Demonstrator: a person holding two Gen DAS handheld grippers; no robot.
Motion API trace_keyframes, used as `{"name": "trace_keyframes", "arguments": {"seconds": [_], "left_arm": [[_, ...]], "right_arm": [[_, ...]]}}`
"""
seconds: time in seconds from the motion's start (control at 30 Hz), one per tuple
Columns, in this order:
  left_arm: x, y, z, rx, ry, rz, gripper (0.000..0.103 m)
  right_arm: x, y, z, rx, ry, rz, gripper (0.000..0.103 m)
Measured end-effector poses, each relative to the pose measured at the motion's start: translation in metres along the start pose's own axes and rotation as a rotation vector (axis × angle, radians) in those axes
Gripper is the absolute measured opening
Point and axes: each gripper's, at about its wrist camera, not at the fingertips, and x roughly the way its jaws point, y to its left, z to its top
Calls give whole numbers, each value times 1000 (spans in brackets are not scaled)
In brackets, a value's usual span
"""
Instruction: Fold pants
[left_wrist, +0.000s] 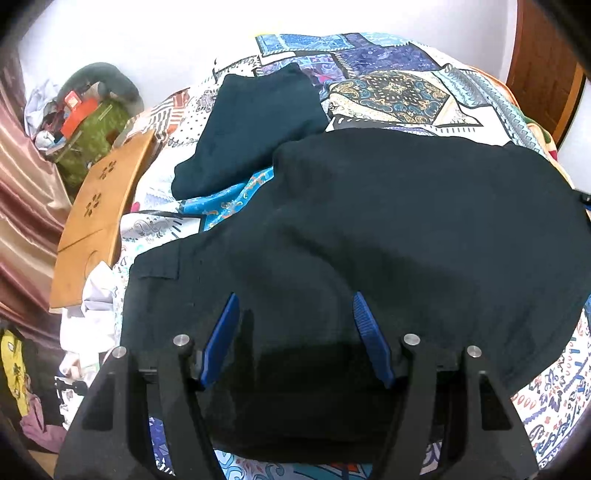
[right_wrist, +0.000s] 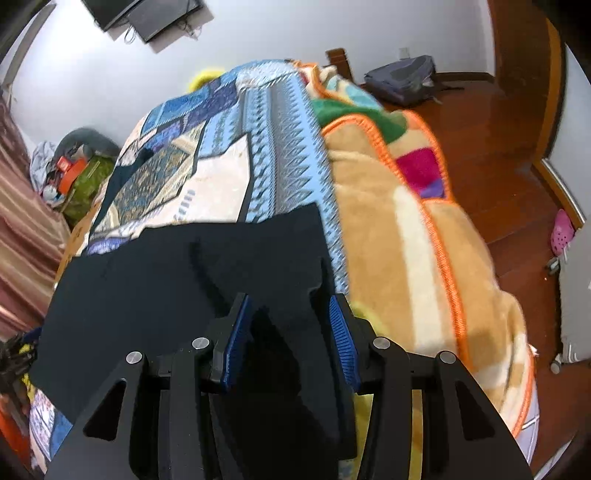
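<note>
No readable text, label or number anywhere.

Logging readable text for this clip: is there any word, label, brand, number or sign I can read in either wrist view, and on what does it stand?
None can be read.
Orange box in the cluttered pile by the wall: it bears a pale patch, too small and blurred to tell.
Yellow bag at the left edge: dark printed marks, not readable.
Black pants, patterned bedspread, wooden board: patterns and cut-outs only, no text.
</note>
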Motion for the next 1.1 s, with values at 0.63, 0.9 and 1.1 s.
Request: {"name": "trace_keyframes", "arguments": {"seconds": [0.63, 0.9, 1.1], "left_arm": [[1, 4, -2, -31, 0, -34, 64], [-10, 19, 20, -15, 34, -137, 64], [-21, 6, 67, 36, -26, -214, 68]], "right_arm": [[12, 12, 33, -179, -62, -181, 6], [-10, 23, 30, -164, -29, -236, 29], [-44, 65, 22, -211, -93, -60, 46]]}}
